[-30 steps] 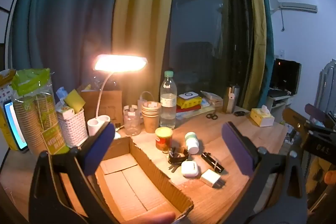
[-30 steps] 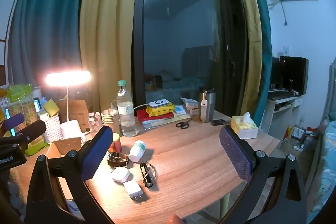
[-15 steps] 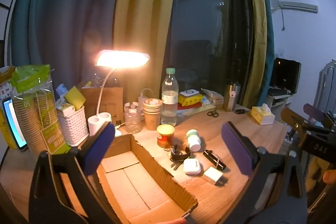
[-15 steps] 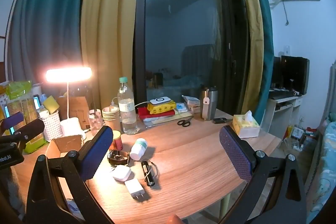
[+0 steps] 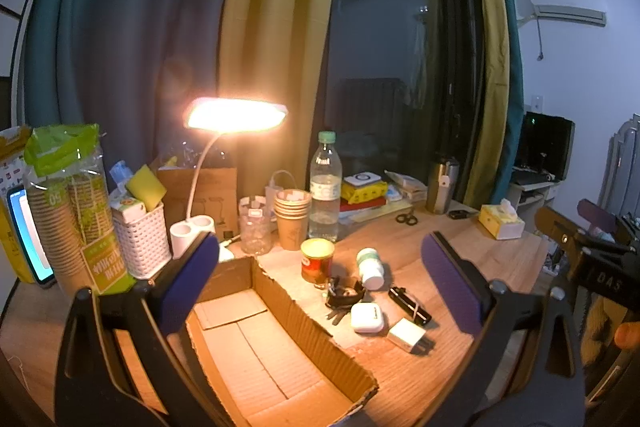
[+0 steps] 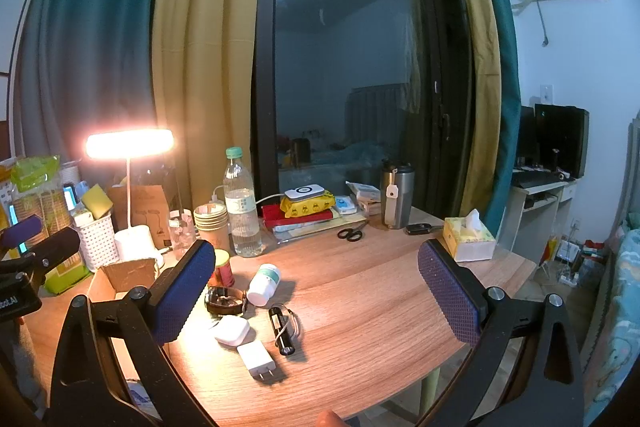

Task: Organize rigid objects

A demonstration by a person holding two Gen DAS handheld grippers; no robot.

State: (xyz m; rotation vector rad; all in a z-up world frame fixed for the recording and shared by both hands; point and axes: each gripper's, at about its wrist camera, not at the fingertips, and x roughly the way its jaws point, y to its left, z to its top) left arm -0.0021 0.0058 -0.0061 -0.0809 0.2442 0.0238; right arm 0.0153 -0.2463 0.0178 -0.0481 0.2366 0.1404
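From the left wrist view, the left tongs (image 5: 320,277) stand wide apart with nothing between the pads, hanging above the open cardboard box (image 5: 312,331), whose near end is cut off by the lower edge. On the wooden bench (image 5: 472,239) just beside the box's right wall lie the small things: a red can (image 5: 317,261) upright, a white pill bottle (image 5: 370,268) on its side, a dark bundle (image 5: 343,294) that is hard to make out, a white case (image 5: 367,317), a white plug adapter (image 5: 408,335) and a black stick-shaped gadget (image 5: 409,304). The right tongs (image 5: 592,227) show only in part at the right edge.

From the right wrist view, the right tongs (image 6: 316,293) are likewise spread open and empty, over the bench's near edge. The red can (image 6: 224,269) is half hidden behind the left pad; the pill bottle (image 6: 264,285), a watch-like band (image 6: 225,299), the case (image 6: 232,330), the adapter (image 6: 257,355) and the black gadget (image 6: 282,330) lie clustered together. Only a corner of the box (image 6: 124,273) shows. The left tongs (image 6: 28,239) poke in at the left edge, cropped.
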